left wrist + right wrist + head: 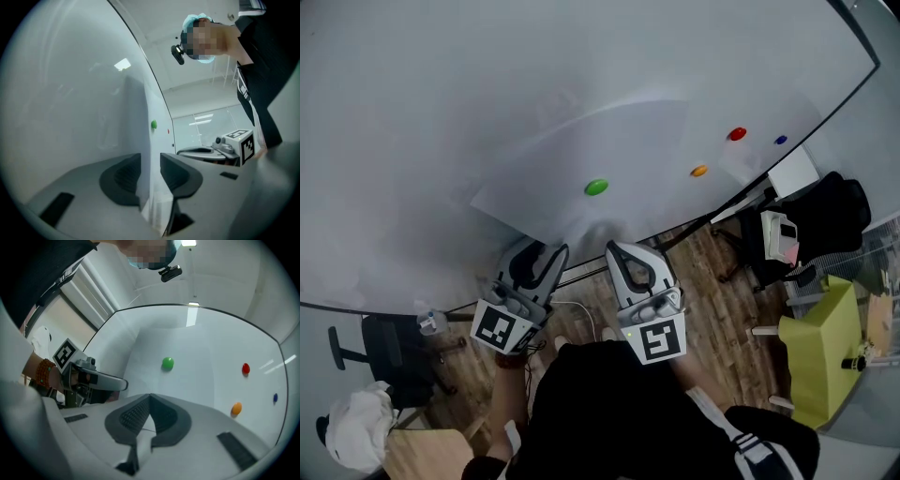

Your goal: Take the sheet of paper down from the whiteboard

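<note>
A white sheet of paper (609,150) lies flat on the whiteboard (412,112), pinned by a green magnet (596,187). Both grippers are at its lower edge. My left gripper (555,251) is open; in the left gripper view the paper's edge (151,187) runs between its spread pads (125,176) without being pressed. My right gripper (614,247) is shut on the sheet's bottom edge; in the right gripper view the pads (136,416) meet on a thin strip of paper (144,439), with the green magnet (168,363) above.
Red (737,134), orange (699,171) and blue (781,140) magnets sit on the board right of the sheet. Below are the board's stand, a wooden floor (712,300), a black chair (825,220), a yellow-green cover (820,352) and an office chair (380,347).
</note>
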Demonstrator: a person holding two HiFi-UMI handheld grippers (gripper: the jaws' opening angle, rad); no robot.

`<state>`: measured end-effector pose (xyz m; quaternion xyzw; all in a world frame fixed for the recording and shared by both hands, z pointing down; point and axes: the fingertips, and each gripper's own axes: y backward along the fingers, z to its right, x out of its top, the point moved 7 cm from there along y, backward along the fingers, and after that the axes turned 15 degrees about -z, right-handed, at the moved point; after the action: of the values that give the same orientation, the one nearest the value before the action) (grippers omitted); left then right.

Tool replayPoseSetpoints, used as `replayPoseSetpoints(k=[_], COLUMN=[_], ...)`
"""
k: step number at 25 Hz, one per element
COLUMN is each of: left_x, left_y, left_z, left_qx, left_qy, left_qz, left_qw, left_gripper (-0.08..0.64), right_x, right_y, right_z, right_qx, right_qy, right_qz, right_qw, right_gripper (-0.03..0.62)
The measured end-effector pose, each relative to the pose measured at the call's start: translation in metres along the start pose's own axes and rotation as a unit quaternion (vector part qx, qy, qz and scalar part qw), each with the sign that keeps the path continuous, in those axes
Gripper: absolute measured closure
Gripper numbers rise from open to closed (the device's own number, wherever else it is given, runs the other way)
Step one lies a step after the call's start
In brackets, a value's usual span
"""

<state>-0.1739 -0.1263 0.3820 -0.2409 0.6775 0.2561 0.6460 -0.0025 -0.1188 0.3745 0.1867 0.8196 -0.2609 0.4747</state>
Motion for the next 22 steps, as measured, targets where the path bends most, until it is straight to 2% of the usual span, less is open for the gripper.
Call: replayPoseSetpoints(k=[5,9,15,18,22], left_x=[0.001,0.005,0.012,0.011,0.011], left_y=[-0.009,-0.014,-0.025,-0.03,-0.029], left_z=[0.003,0.004,0.009,0.011,0.004], left_qx=[-0.017,-0.03,-0.036,-0.03,-0.001], left_qy=[-0.004,0.013,0.007,0.007,0.022], left_qz=[-0.003,0.003,-0.001,-0.011,-0.013], left_qw=[0.9998,0.9995,0.9993,0.9995,0.9997], left_gripper=[0.436,0.436,0.437,0.441,0.522], right_x=[-0.001,-0.001,-0.001,-0.003,-0.004], right_y=[0.002,0.004,0.007,0.011,0.011], right_z=[0.0,0.002,0.005,0.008,0.009], right_qx=[-0.004,-0.009,-0.01,-0.013,-0.016], right_qy=[-0.001,0.0,0.003,0.006,-0.01], right_qz=[-0.004,-0.003,-0.001,-0.004,0.003], right_qw=[1.0,1.0,1.0,1.0,1.0], right_gripper=[0.594,0.594,0.594,0.594,0.594])
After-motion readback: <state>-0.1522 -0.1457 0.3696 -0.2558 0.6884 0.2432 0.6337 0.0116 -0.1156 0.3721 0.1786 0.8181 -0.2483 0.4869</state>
